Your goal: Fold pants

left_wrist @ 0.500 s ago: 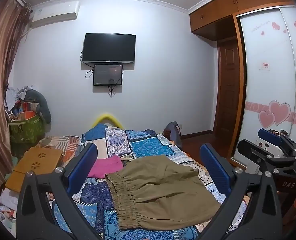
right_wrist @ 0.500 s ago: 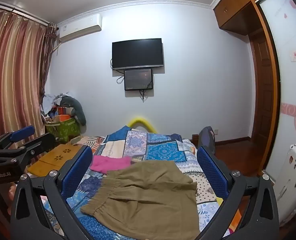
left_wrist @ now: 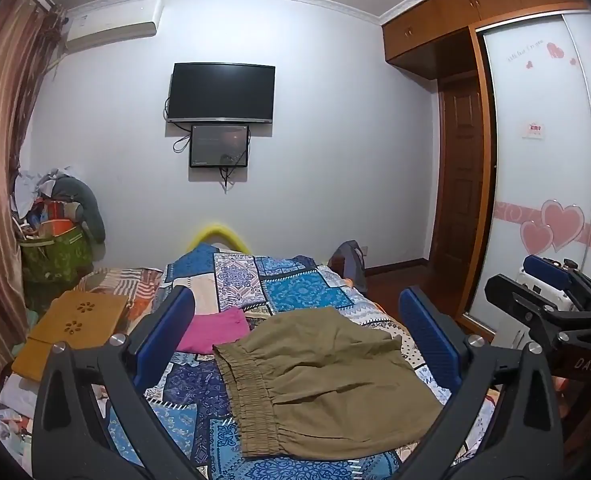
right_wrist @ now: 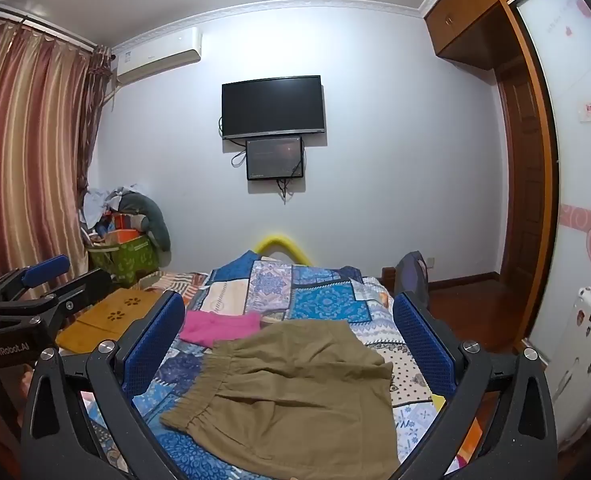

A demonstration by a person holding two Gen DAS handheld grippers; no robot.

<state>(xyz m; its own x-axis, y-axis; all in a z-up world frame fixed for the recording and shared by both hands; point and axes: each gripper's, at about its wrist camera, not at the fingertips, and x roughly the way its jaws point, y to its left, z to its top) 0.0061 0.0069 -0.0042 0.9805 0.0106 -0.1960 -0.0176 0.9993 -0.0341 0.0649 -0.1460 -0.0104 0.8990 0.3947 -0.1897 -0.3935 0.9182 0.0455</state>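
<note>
Left wrist view
Left gripper [left_wrist: 295,340]: fingers spread wide, holding nothing, above the bed.
Pants [left_wrist: 323,384]: olive, lying on the patchwork bedspread [left_wrist: 295,292] between and beyond the blue pads, elastic waistband toward the left finger.
Pink cloth [left_wrist: 215,330]: just past the left pad, beside the pants.
Right gripper [left_wrist: 551,304]: off to the right, fingers apart.

Right wrist view
Right gripper [right_wrist: 291,344]: fingers spread, empty.
Pants [right_wrist: 291,396]: ahead and below, between the pads, untouched.
Left gripper [right_wrist: 35,284]: far left, fingers apart.
</note>
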